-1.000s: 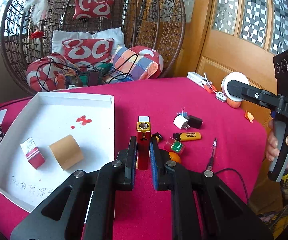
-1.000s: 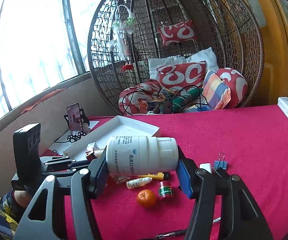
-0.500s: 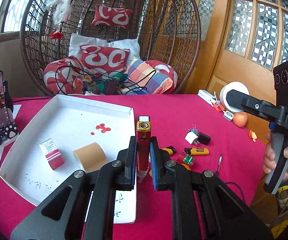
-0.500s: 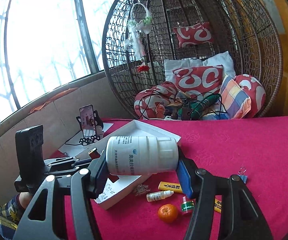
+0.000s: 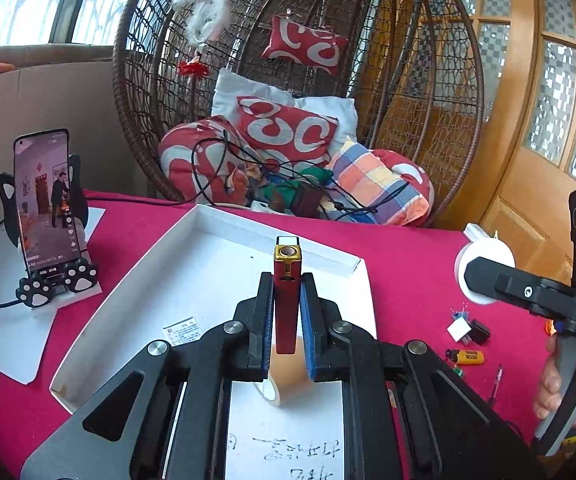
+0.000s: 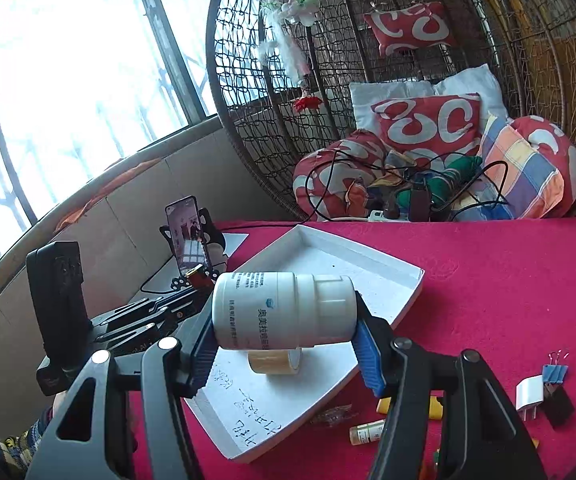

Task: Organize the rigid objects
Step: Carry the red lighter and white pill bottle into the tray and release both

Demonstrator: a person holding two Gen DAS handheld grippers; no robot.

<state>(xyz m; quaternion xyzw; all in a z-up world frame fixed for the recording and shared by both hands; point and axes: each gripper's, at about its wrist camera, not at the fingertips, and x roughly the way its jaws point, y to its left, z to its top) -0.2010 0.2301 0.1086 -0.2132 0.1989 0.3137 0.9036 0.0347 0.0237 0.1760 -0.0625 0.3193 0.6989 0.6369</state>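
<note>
Holding a red lighter (image 5: 286,304) upright in the left gripper (image 5: 286,320), jaws closed on it, above the white tray (image 5: 216,264); right gripper (image 6: 284,344) clamping a white bottle (image 6: 284,312) sideways over the tray's counter-edge side.

A red lighter (image 5: 286,306) stood upright and a white bottle (image 6: 284,311) lay sideways, both gripped above the white tray (image 5: 192,268).

Both grippers (loads clamped) moved from table clutter to over white tray (image 5: 216,240)

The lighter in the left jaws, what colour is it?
The lighter is dark red with a gold top, clearest in the left wrist view.
</note>
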